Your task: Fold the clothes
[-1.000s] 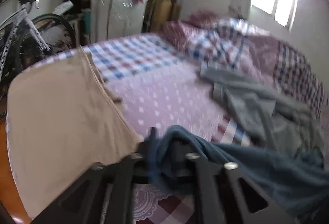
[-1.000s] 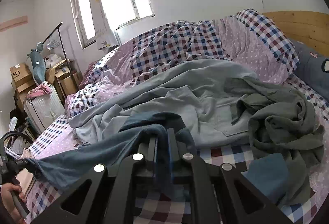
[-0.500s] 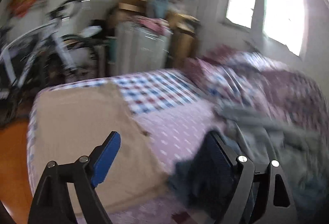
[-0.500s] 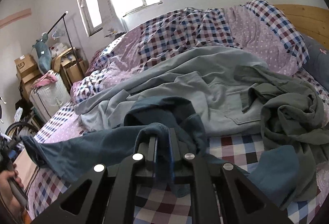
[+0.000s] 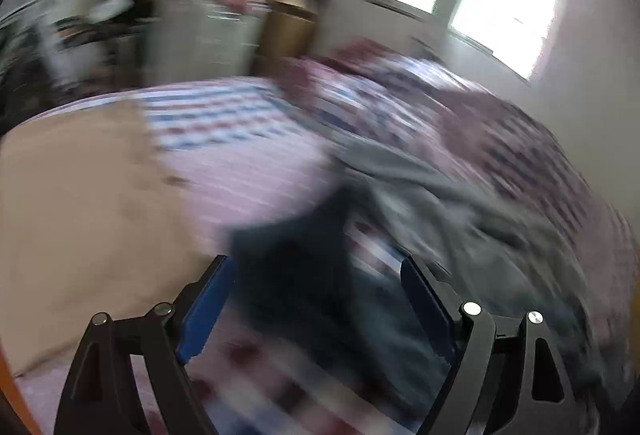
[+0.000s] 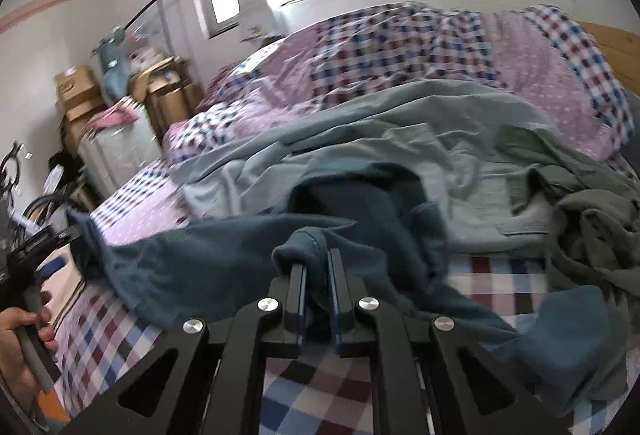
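One teal garment [image 6: 224, 255], one tan cloth [image 5: 80, 203], two tools [image 6: 316, 267] [image 5: 316, 299].

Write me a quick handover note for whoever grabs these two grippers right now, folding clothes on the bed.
Left gripper: open, its jaws have just been opening; the dark blue garment lies between the pads, not gripped.
Right gripper: shut on a bunched edge of that garment.
Things: the garment is stretched across the checked bed; a tan garment lies flat at the bed's near corner; a grey-blue shirt and a crumpled grey-green garment sit in a heap behind.
Done: the tan piece appears laid out.
Left: regrip, spread and fold the blue one, then the heap.
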The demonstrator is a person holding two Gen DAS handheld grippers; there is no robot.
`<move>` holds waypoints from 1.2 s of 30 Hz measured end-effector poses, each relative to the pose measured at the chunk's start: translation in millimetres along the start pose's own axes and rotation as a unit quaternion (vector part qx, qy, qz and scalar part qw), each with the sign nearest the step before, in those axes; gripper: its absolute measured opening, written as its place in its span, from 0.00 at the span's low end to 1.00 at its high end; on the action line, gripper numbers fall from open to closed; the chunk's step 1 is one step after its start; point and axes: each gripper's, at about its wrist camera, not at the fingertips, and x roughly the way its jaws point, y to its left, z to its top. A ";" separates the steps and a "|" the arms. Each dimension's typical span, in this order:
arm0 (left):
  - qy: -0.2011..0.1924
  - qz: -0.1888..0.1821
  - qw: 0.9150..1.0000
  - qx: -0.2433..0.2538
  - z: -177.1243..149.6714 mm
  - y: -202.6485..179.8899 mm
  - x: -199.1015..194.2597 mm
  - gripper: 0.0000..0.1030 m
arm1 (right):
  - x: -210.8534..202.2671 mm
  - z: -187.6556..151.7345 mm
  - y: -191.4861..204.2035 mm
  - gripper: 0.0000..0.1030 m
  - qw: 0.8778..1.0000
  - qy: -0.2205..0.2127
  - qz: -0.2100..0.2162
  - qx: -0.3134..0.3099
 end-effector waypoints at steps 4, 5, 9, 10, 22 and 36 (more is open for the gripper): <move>0.053 -0.077 0.990 0.103 -31.5 -62.6 10.6 0.86 | 8.7 -6.4 14.9 0.10 0.998 0.030 0.053 -0.028; 0.069 -0.096 0.985 0.128 -41.6 -77.9 12.9 0.86 | 9.6 -7.8 16.7 0.10 0.997 0.034 0.064 -0.031; 0.106 -0.157 0.968 0.165 -66.1 -115.4 10.8 0.86 | 6.5 -9.5 12.7 0.10 0.996 0.032 0.086 -0.018; 0.108 -0.169 0.963 0.178 -71.6 -122.6 8.5 0.86 | 3.4 -8.3 9.4 0.10 0.996 0.027 0.090 -0.011; 0.176 -0.222 0.928 0.242 -116.1 -161.8 16.5 0.86 | -64.6 11.2 -70.8 0.08 0.977 -0.141 0.024 0.161; 0.078 -0.107 0.924 0.359 -133.1 -185.4 15.5 0.84 | -87.2 32.3 -11.8 0.09 0.969 -0.151 0.185 0.060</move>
